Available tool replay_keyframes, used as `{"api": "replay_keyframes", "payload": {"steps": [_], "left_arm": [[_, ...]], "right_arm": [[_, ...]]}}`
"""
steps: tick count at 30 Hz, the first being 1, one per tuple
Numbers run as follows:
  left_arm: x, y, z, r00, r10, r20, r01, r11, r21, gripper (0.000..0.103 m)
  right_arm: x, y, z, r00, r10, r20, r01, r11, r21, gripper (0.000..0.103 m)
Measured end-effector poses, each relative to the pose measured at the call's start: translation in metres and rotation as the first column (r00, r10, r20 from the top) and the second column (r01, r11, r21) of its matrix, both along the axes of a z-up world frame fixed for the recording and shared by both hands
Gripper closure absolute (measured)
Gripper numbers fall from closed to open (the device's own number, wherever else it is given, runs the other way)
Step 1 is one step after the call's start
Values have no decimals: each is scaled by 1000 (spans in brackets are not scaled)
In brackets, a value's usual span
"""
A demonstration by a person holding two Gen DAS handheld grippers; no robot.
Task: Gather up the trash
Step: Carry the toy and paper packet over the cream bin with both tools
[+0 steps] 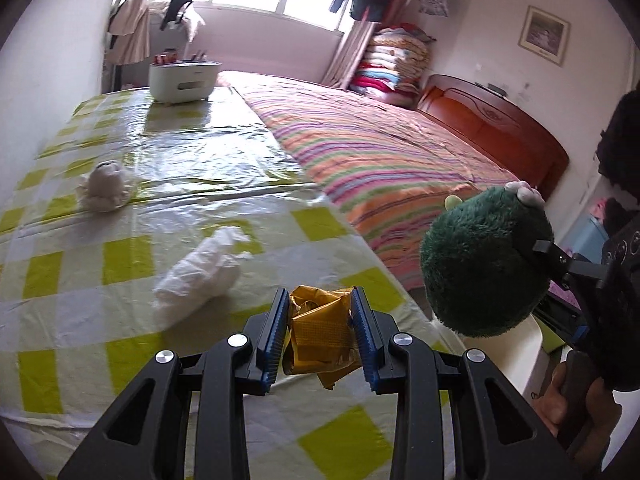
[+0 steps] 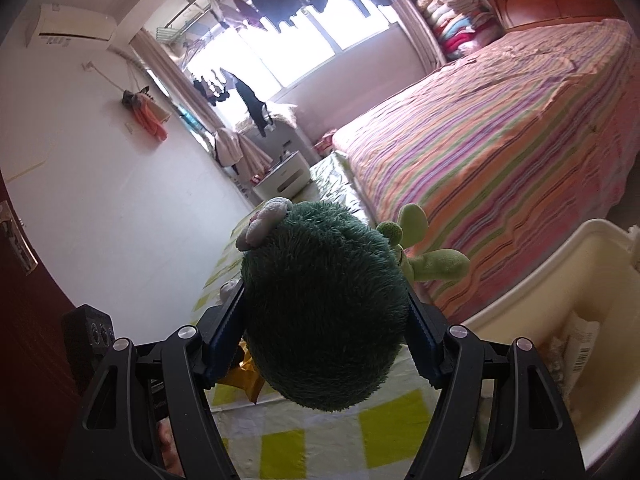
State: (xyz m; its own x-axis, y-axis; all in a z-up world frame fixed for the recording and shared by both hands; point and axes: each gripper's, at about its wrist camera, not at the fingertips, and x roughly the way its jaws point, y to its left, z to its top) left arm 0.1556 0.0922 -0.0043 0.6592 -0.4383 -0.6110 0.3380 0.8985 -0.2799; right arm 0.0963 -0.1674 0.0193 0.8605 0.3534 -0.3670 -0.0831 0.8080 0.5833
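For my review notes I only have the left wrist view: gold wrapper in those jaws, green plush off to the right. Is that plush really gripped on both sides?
Observer: Yes. In the right wrist view both pads of the right gripper press on the sides of the green plush.
Operator: Can you see into the white bin under it?
Observer: Yes. The white bin is open on top at the lower right of that view.
Operator: Anything in it?
Observer: A white packet with a barcode leans against its inner wall.
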Motion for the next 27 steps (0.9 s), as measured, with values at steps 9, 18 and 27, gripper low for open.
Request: {"api": "replay_keyframes", "payload": {"steps": [9,18,27], "left_arm": [[-10,-42,2,996,-90,9,90,996,11,72],[-16,-76,-4,987,-162,-2,162,986,36,72],[-25,-104,-6,976,-218,-8,218,975,48,72]], "right_arm": [[-20,-40,-4,995,-102,13,102,995,-10,33],[-38,-67,-8,985,-173,12,173,985,4,33],[-51,-85,-11,967,-256,8,256,966,-21,32]]}}
